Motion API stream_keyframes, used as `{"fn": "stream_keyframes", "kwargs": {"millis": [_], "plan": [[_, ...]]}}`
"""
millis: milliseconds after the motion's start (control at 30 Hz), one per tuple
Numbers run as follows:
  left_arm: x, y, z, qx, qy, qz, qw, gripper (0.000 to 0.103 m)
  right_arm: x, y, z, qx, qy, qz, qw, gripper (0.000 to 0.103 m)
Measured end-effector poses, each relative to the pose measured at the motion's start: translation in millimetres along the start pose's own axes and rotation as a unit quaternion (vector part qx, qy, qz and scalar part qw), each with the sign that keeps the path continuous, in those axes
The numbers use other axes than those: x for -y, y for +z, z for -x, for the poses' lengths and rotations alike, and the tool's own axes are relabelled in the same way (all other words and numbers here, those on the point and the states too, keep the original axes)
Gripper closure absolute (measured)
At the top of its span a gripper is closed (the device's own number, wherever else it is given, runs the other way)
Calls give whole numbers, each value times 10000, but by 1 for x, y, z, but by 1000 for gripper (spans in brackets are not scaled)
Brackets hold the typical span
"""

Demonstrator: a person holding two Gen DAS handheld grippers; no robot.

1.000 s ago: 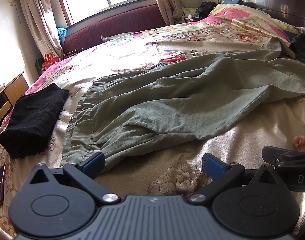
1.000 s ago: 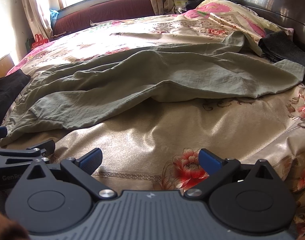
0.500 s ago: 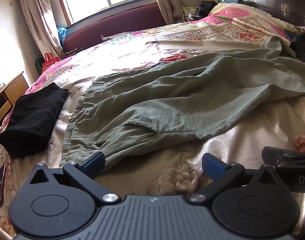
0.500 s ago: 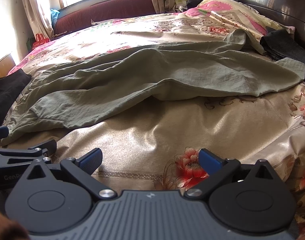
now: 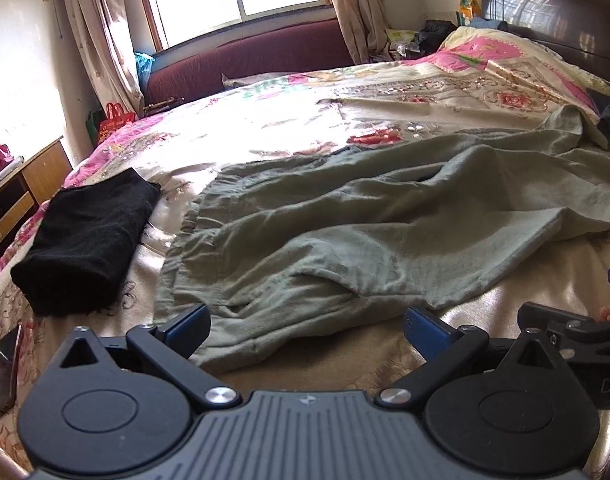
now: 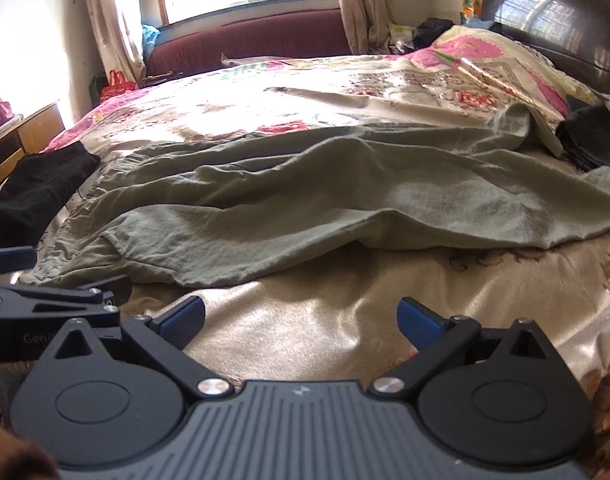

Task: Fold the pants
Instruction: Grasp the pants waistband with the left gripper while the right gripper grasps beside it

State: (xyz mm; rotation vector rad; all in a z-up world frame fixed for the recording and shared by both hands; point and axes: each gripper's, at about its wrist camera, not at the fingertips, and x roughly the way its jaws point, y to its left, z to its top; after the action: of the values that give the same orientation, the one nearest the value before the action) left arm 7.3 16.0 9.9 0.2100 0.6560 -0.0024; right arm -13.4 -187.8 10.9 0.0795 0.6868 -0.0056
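Olive-green pants lie rumpled and unfolded across the centre of the floral bedspread, apparently waistband at frame left. Left gripper and right gripper, jaws spread wide and empty, hover at the near edge, placed for a first grasp.

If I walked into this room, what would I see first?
Probably the big crumpled green pants spread across the middle of the flowery bedspread, not folded yet. Next, the folded black garment lying to their left, near the bed's edge. Up close, both tongs, left and right, hang open just short of the pants.
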Motion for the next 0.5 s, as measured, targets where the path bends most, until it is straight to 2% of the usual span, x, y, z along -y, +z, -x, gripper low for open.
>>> {"fn": "stream_keyframes", "kwargs": {"millis": [100, 167, 333, 433, 500], "plan": [[-17, 3, 3, 169, 293, -243, 9991, 0, -16, 8, -5, 117, 237, 519, 9983, 1], [-33, 2, 1, 133, 395, -436, 9982, 0, -32, 13, -9, 210, 480, 942, 9942, 1], [-61, -2, -17, -299, 229, -788, 9962, 0, -74, 25, -30, 185, 1092, 1737, 9786, 3], [-72, -3, -28, -538, 39, -781, 9955, 0, -101, 28, -43, 161, 1227, 2282, 9657, 12], [-80, -5, -39, -696, -50, -693, 9951, 0, -114, 29, -52, 68, 1348, 2564, 9571, 23]]}}
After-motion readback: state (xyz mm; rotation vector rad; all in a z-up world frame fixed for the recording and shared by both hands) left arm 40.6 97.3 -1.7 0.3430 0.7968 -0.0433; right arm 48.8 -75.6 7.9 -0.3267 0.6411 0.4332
